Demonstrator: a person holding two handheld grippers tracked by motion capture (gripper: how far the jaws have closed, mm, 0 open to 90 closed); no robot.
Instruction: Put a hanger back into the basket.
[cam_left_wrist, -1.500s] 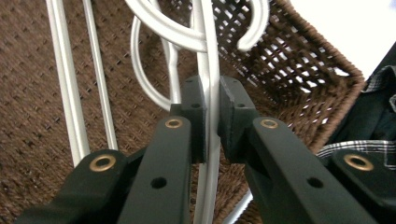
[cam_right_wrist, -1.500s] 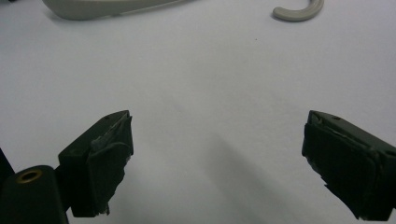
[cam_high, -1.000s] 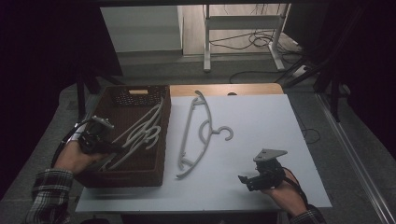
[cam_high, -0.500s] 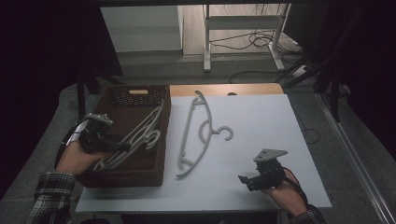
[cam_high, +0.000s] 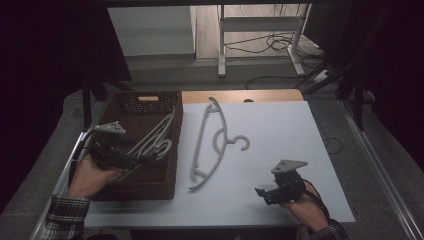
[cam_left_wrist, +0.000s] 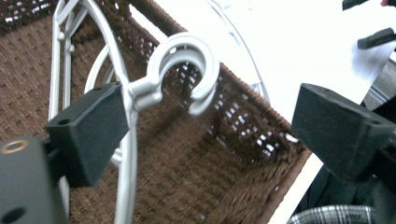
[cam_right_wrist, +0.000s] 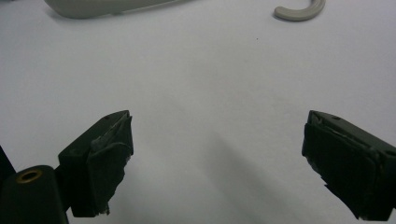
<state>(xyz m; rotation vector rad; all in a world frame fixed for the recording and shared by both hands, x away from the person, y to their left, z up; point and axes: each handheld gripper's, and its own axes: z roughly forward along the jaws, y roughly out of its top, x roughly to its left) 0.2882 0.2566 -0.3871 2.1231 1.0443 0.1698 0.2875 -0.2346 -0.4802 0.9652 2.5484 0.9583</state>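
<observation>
Looks like my lab or test room: white counter (cam_high: 280, 130) under dark curtains, loose cables (cam_high: 270, 45) on the floor at 12 o'clock, metal stand (cam_high: 260, 30) beside them.

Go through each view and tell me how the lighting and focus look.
High view: dim, surroundings nearly black, only the white table top lit evenly. Left gripper view: the hanger hook is fairly sharp, the table beyond washed out white. Right gripper view: soft grey light, faint shadows, the near fingers slightly blurred.

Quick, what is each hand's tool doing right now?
Left tool: open, jaws just opened, hanger loose between them.
Right tool: open, nothing in it.
</observation>
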